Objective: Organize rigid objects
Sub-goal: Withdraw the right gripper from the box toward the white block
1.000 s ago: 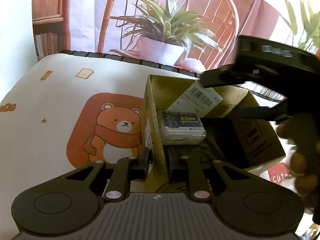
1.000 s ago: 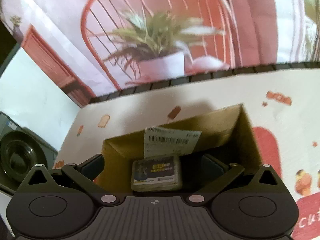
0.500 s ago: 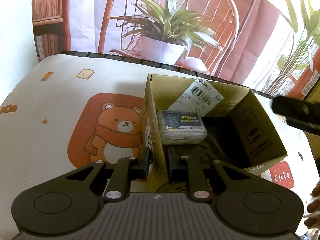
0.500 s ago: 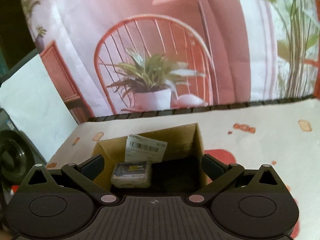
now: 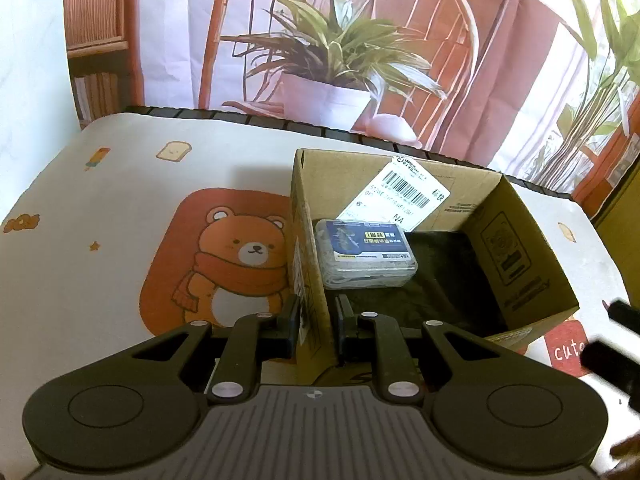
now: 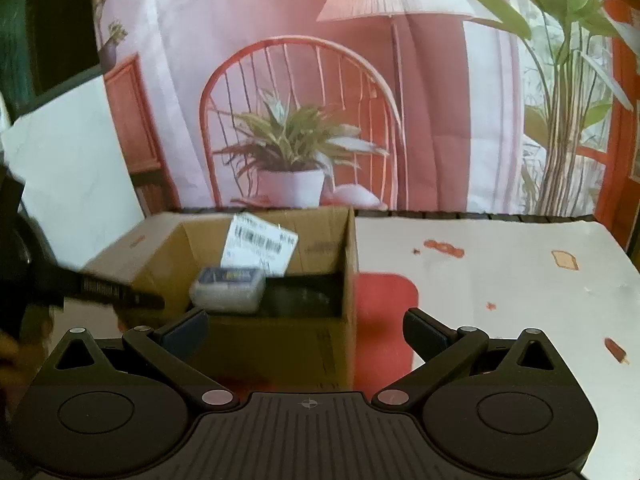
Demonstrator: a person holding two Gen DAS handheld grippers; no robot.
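An open cardboard box stands on the bear-print table cover. A clear plastic case with a blue label lies inside it by the left wall, on something dark. My left gripper is shut on the box's left wall, one finger inside and one outside. My right gripper is open and empty, held back from the box on its near right side; the case shows in that view too.
A shipping label sticks to the box's back wall. The table's far edge meets a printed backdrop of a chair and potted plant. A red patch of the cover lies right of the box.
My right gripper has pulled up and back out of the box and away to the right, open and empty. The case stays in the box. My left gripper keeps its hold on the wall.
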